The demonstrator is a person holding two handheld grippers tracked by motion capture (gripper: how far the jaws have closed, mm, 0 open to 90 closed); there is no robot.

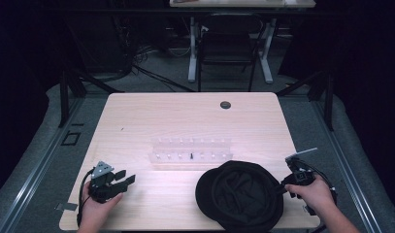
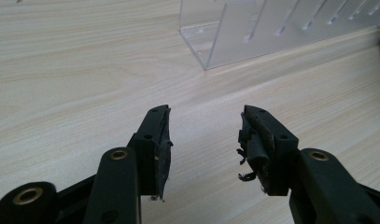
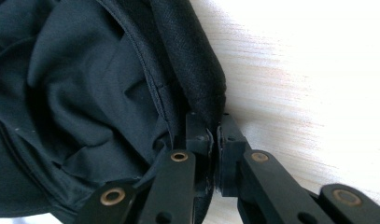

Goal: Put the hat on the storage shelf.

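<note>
Your right gripper [image 3: 214, 128] pinches the rim of the round black fabric hat [image 1: 238, 194] at the light wooden table's [image 1: 185, 116] near edge; your left gripper [image 2: 204, 140] rests wide apart, empty, beside the clear acrylic rack [image 2: 253, 32].

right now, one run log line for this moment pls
left gripper open, empty | right gripper shut on black hat rim | clear rack untouched

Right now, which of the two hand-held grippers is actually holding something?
The right hand-held gripper: its jaws are shut on the black hat's rim. The left hand-held gripper is open over bare table.
</note>
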